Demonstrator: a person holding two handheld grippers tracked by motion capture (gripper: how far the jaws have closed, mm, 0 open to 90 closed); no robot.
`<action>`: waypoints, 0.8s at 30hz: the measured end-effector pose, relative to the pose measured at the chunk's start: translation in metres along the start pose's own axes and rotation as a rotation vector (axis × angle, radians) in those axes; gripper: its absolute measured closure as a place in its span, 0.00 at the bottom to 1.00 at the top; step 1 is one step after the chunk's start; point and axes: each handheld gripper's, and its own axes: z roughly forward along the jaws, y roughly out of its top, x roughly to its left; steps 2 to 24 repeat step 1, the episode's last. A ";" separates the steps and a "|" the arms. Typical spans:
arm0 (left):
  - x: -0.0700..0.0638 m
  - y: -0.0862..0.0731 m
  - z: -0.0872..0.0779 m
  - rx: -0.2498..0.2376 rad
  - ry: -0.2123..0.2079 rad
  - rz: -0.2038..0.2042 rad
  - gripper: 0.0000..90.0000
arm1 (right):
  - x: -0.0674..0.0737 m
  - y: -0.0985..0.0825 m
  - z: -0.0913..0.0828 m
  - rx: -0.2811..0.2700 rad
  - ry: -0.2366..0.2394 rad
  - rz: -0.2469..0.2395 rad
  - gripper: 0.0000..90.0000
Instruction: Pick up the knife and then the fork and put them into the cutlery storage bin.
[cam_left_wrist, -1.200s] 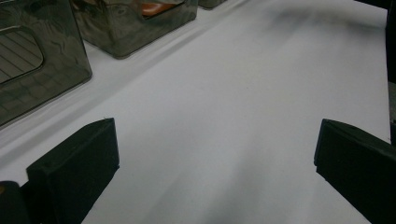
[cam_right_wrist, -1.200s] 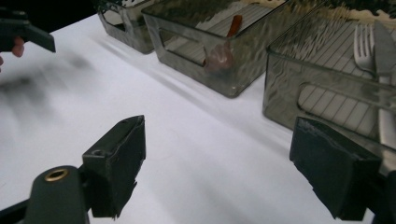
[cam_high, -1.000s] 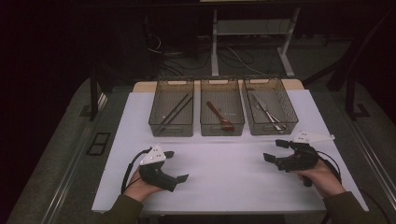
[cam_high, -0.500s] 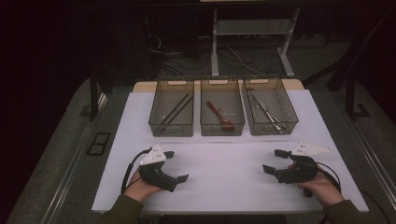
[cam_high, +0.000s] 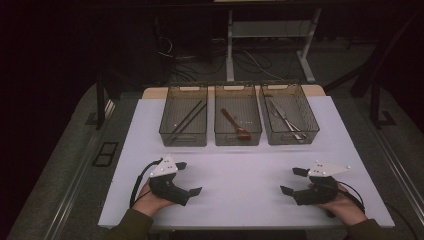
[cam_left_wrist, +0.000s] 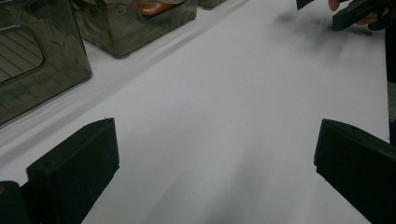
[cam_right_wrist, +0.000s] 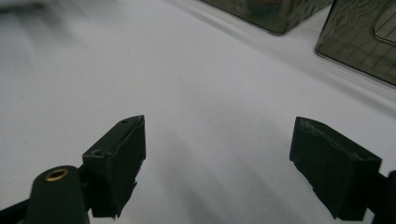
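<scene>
My left gripper (cam_high: 189, 178) and right gripper (cam_high: 291, 180) rest low over the near edge of the white table (cam_high: 240, 170), jaws spread wide and holding nothing, each aimed toward the middle. Well beyond them, 3 smoked plastic bins sit side by side at the far edge: the left bin (cam_high: 184, 121) with dark chopsticks (cam_high: 187, 120), the middle bin (cam_high: 237, 121) with a brown spoon (cam_high: 236, 124), the right bin (cam_high: 289, 120) with metal utensils (cam_high: 286, 119).

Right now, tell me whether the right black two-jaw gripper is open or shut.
Open. The right black two-jaw gripper has its jaws standing wide apart, with bare white table between them and nothing held.
</scene>
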 end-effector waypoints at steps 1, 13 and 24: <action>0.000 0.000 0.000 -0.001 0.000 0.000 0.00 | 0.000 0.000 0.000 -0.003 0.002 0.000 0.20; 0.000 0.000 0.000 -0.001 0.000 0.000 0.00 | 0.000 0.000 0.000 -0.003 0.002 0.000 0.20; 0.000 0.000 0.000 -0.001 0.000 0.000 0.00 | 0.000 0.000 0.000 -0.003 0.002 0.000 0.20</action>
